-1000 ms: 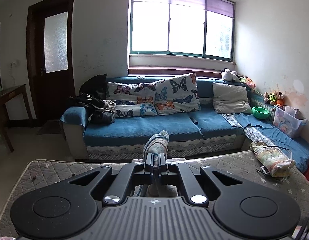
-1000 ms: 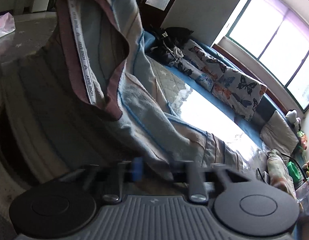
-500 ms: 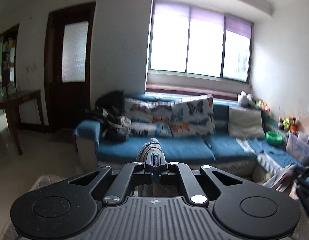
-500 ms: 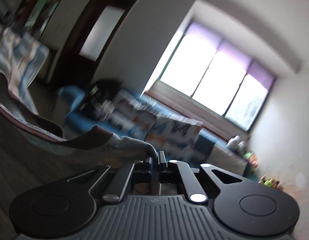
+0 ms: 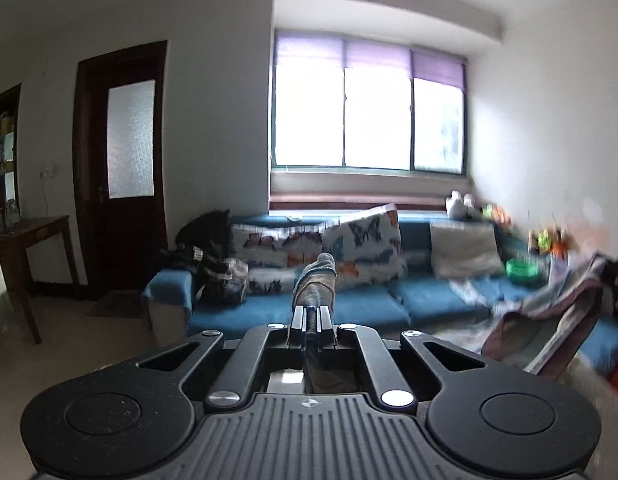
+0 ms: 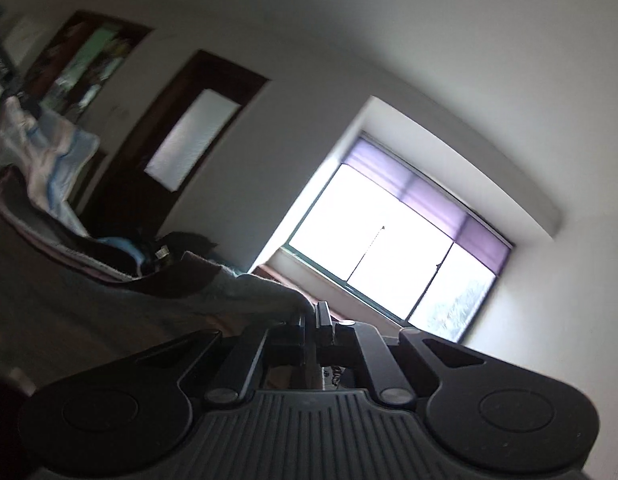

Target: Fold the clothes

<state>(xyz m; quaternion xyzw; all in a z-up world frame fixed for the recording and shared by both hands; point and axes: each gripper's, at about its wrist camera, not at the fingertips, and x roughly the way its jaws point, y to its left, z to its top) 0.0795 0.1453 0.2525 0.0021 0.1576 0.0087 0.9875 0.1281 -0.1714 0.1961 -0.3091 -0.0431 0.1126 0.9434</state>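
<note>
The striped garment point(image 5: 315, 276) hangs in the air between the two tools — one bunched end pokes up past the left tool point(image 5: 311, 317), whose fingers are pressed together on it. In the right wrist view the cloth point(image 6: 157, 292) drapes off to the left from the right tool point(image 6: 315, 318), likewise pinching its edge. Behind it stand a blue sofa point(image 5: 365, 304) with butterfly cushions point(image 5: 365, 240), a bright window point(image 5: 369, 120) and a dark door point(image 5: 121, 168).
</note>
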